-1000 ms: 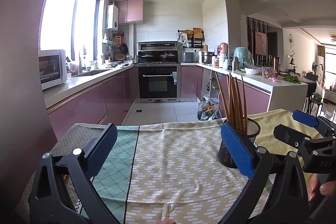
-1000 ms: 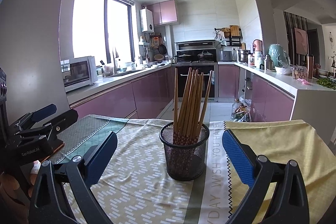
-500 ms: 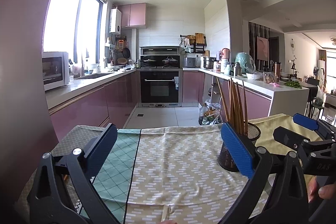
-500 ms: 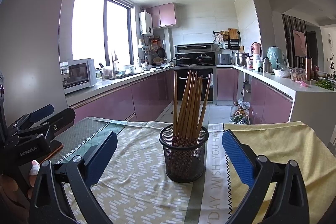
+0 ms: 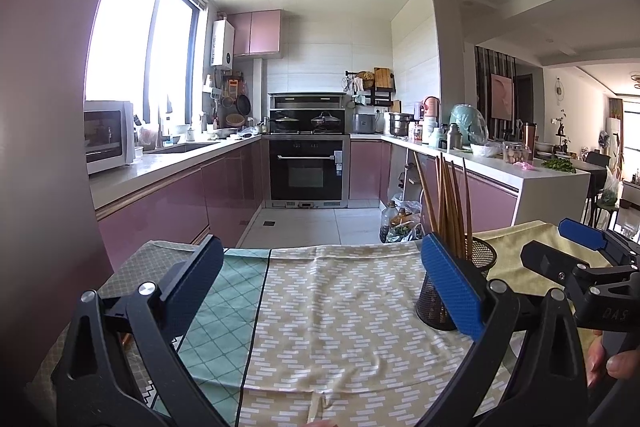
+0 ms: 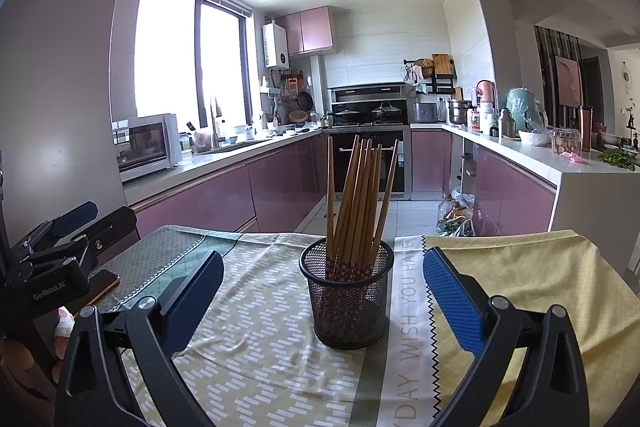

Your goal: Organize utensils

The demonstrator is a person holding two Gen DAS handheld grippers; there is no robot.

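Little has changed on the table since a second ago: both grippers hang where they were, though the left camera has tipped down a touch, so the far oven sits higher in its view. Far left on the counter stands one microwave [image 6: 146, 146]. Nearer, at the table's left edge, the left gripper [image 5: 320, 285] hovers above the patterned tablecloth [image 5: 340, 311] with its jaws spread wide and nothing between them. Right of the middle stands one black mesh cup [image 6: 347, 293], upright on the cloth, holding a bundle of wooden chopsticks [image 6: 356, 195] that lean and fan out (nine or so; they overlap too much for a sure count). The right gripper [image 6: 323, 285] faces that cup squarely, jaws likewise spread wide and apart from the mesh on both sides. At the far right a person's fingers [image 5: 612, 361] curl round its handle.
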